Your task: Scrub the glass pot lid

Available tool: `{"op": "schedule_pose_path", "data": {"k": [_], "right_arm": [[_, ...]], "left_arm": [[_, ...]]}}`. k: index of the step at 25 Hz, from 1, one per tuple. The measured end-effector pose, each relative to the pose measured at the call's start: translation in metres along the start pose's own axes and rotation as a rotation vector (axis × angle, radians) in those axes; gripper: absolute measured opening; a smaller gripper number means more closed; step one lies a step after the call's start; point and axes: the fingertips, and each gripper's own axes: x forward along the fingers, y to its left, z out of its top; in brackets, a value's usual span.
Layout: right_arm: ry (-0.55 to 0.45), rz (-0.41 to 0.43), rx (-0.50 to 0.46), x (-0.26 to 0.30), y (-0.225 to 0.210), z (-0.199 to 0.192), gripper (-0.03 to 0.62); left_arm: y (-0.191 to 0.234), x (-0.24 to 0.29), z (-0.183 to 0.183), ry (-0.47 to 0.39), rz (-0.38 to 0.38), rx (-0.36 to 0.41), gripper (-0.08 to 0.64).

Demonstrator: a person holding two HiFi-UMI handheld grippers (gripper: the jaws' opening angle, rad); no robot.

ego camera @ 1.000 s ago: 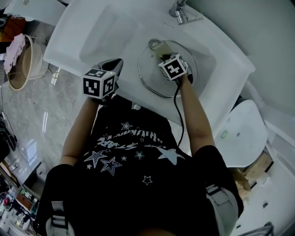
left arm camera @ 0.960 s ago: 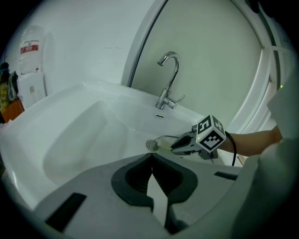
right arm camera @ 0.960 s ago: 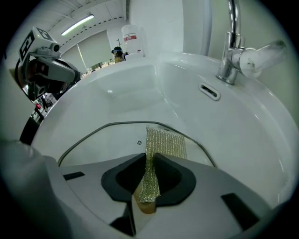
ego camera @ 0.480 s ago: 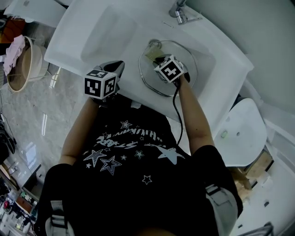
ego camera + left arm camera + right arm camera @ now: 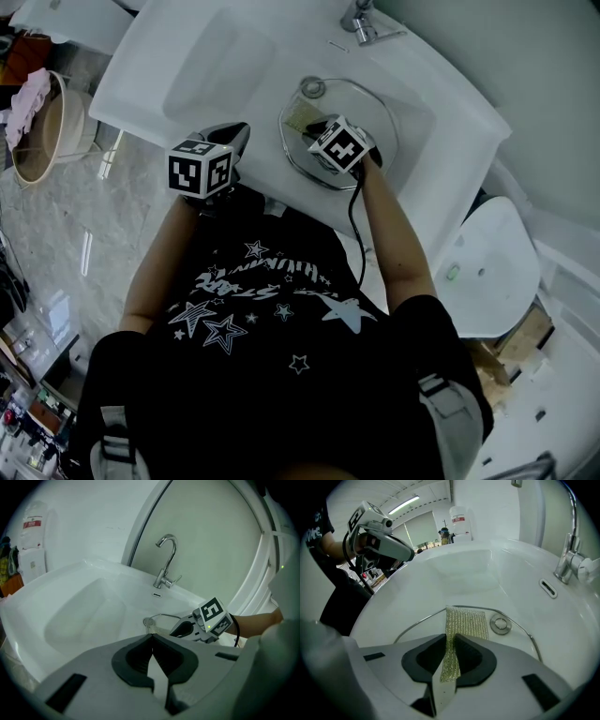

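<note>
Right gripper view shows your right gripper (image 5: 449,638) with its jaws pinched tight on a strip of gold-green mesh scouring cloth (image 5: 465,620). The strip runs up out of the jaws, and its free end fans out flat at the centre of the frame. That end lies on the glass pot lid (image 5: 430,624), which rests flat in the basin of the white sink (image 5: 454,573). The lid's metal rim curves around both sides of the cloth, and the round lid knob (image 5: 500,624) sits just right of the cloth's far end. The faucet (image 5: 568,562) stands at the right edge of the frame. In the head view you hold this gripper over the lower part of the lid, near the middle of the frame. Your left gripper (image 5: 152,641) is at the sink's near edge, to the left of the lid and apart from it. Its jaws meet tip to tip with nothing between them.
</note>
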Motion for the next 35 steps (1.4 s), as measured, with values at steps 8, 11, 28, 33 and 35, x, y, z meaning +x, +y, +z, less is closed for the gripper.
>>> {"op": "schedule_pose_path", "data": {"k": [8, 11, 28, 33, 35], "right_arm": [[-0.003, 0.024, -0.026, -0.009, 0.027, -0.007, 0.066], [-0.001, 0.037, -0.029, -0.016, 0.036, -0.011, 0.066], [0.027, 0.149, -0.023, -0.049, 0.073, -0.04, 0.066], [0.029, 0.161, -0.01, -0.052, 0.075, -0.044, 0.066], [0.027, 0.159, -0.013, -0.051, 0.075, -0.044, 0.066]], "left_arm": [[-0.007, -0.009, -0.01, 0.002, 0.008, -0.011, 0.009], [-0.012, -0.009, -0.014, 0.006, 0.006, -0.014, 0.008], [-0.031, -0.002, -0.015, 0.005, -0.02, -0.011, 0.009], [-0.031, 0.002, -0.009, 0.008, -0.031, 0.001, 0.008], [-0.029, 0.003, -0.006, 0.01, -0.034, 0.006, 0.009]]}}
